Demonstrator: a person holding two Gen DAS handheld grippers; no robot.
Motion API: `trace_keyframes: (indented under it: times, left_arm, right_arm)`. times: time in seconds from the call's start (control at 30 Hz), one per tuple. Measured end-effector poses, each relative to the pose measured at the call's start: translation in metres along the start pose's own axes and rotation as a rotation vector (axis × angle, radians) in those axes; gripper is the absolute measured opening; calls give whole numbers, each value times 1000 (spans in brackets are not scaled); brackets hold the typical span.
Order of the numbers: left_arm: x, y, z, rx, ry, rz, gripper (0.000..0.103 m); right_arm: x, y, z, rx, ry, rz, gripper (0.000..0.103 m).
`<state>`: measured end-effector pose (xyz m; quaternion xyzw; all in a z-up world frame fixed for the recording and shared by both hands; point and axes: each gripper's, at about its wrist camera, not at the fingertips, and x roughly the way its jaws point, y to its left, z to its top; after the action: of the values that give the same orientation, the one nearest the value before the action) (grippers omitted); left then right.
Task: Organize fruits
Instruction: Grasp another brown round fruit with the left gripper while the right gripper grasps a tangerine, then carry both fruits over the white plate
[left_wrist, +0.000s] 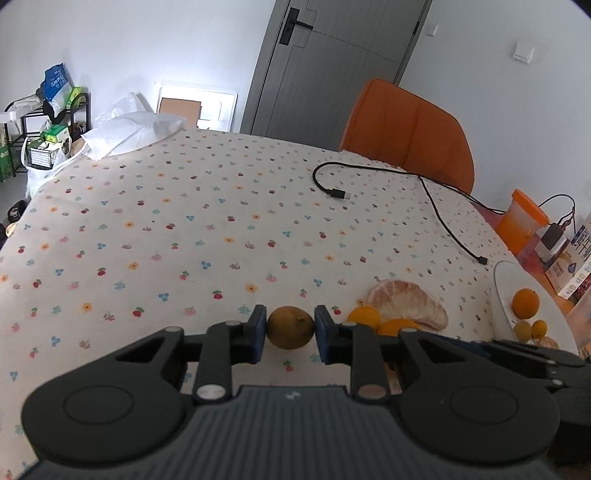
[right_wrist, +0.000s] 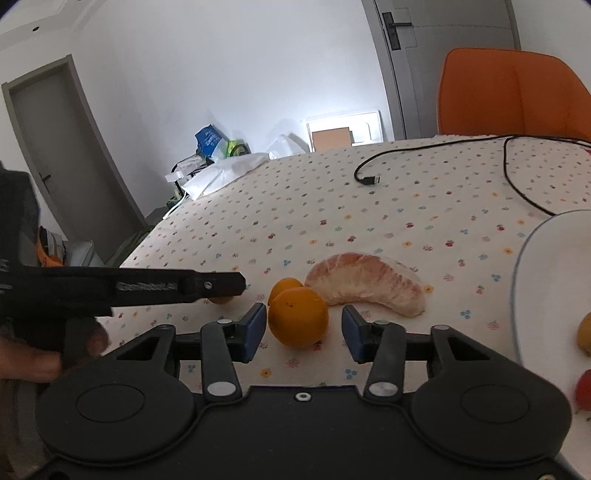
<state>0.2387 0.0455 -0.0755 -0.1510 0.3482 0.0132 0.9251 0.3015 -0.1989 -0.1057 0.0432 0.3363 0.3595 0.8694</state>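
My left gripper (left_wrist: 290, 328) is shut on a small brown round fruit (left_wrist: 290, 327), low over the flowered tablecloth. My right gripper (right_wrist: 304, 328) is open, its blue pads either side of an orange (right_wrist: 298, 317) without touching it. A second orange (right_wrist: 282, 287) lies just behind, and a peeled pomelo segment (right_wrist: 365, 282) lies to the right. The left gripper's body (right_wrist: 122, 288) shows at the left in the right wrist view. Both oranges (left_wrist: 364, 316) and the pomelo (left_wrist: 406, 304) show in the left wrist view. A white plate (left_wrist: 502, 295) at the right holds several small fruits.
A black USB cable (left_wrist: 436, 210) runs across the far right of the table. An orange chair (left_wrist: 410, 133) stands behind the table. An orange-lidded jar (left_wrist: 521, 221) and a carton (left_wrist: 576, 258) stand at the right. A white bag (left_wrist: 133, 133) lies at the far left corner.
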Motion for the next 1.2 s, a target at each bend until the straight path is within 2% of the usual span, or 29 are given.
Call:
trace_keyframes:
  times: [0.1, 0.33, 0.73, 1.2]
  left_arm:
    - [-9, -2, -1, -1, -13, -16, 26]
    - [-30, -19, -3, 24, -46, -54, 26]
    - [-54, -58, -11, 82, -85, -110, 26]
    - [-65, -96, -18, 127, -105, -150, 26]
  right_arm:
    - [-4, 1, 0, 7, -4, -18, 33]
    - [-44, -1, -3, 32, -96, -56, 33]
    - [-95, -11, -11, 45, -191, -91, 33]
    - [-136, -30, -23, 64, -245, -125, 33]
